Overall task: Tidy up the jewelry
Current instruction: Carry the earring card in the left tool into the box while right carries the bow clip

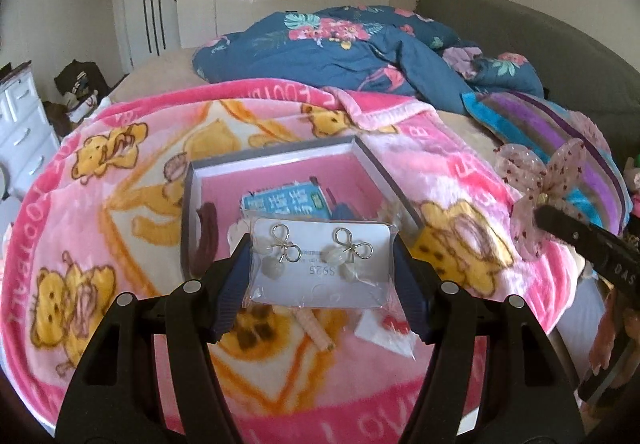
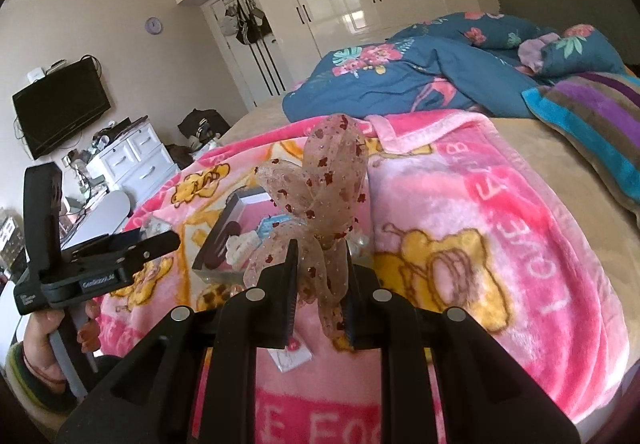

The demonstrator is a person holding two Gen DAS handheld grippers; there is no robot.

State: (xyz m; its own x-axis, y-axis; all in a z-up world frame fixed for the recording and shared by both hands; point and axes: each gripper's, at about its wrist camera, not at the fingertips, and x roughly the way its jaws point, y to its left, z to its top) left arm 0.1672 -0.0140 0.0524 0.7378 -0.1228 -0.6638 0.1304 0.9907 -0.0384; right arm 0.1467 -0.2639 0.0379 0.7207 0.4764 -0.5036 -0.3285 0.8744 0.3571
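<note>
While the left gripper [image 1: 320,264] pinches the earring card [image 1: 320,264] just above the box's [image 1: 280,160] near rim, the right gripper [image 2: 320,284] clamps a sheer bow [image 2: 320,196] beside that box, whose contents sit half hidden behind both.

A clear plastic packet of silver bow earrings with pearly hearts on a white card [image 1: 322,264] is hanging above the open grey-rimmed, pink-lined box [image 1: 280,156]; a sheer pink spotted ribbon bow [image 2: 316,212] is standing upright.

open box [image 1: 276,160] on pink blanket [image 1: 452,164], its inside crowded with blue packet [image 1: 286,200] and brown band [image 1: 206,232], bare blanket right of box, rumpled blue duvet [image 1: 340,48] blocking beyond box
</note>
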